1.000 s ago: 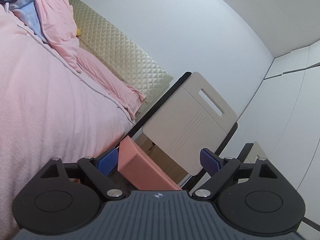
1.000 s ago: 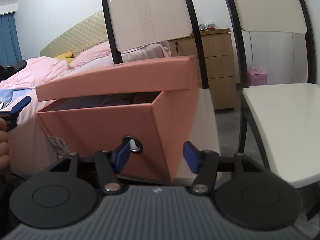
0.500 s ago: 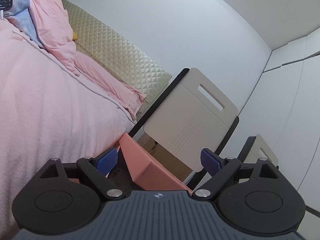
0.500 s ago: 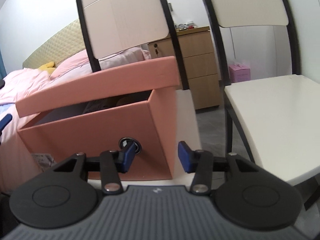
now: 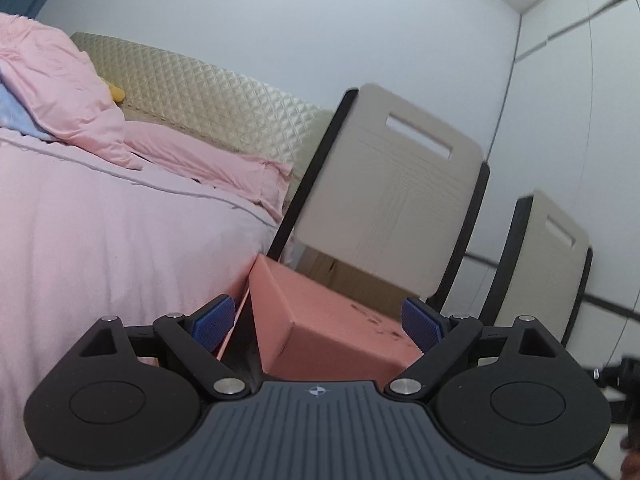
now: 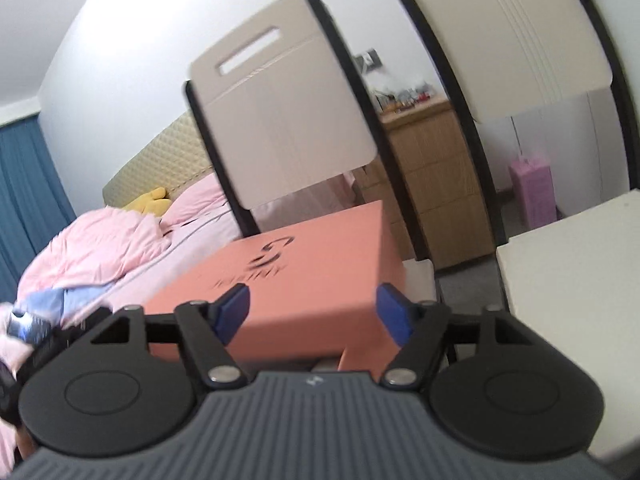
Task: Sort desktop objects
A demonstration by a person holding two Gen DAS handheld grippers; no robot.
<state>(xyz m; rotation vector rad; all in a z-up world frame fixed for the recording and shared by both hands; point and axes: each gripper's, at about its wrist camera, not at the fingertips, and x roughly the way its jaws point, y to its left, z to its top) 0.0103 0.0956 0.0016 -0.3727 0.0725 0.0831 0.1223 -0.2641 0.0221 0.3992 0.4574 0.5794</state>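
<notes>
Beside the pink bed (image 5: pixel 120 248), the salmon box (image 6: pixel 304 276) sat on a chair seat, both grippers' fingers (image 6: pixel 232 312) spread wide and empty near its lid (image 5: pixel 340 332), likely light, stiff cardboard best gripped at the lid's edges.

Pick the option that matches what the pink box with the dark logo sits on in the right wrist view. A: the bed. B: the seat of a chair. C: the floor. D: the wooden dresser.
B: the pink box rests on the pale seat of the chair whose backrest rises right behind it; the bed lies beside it and the dresser stands further back.
</notes>
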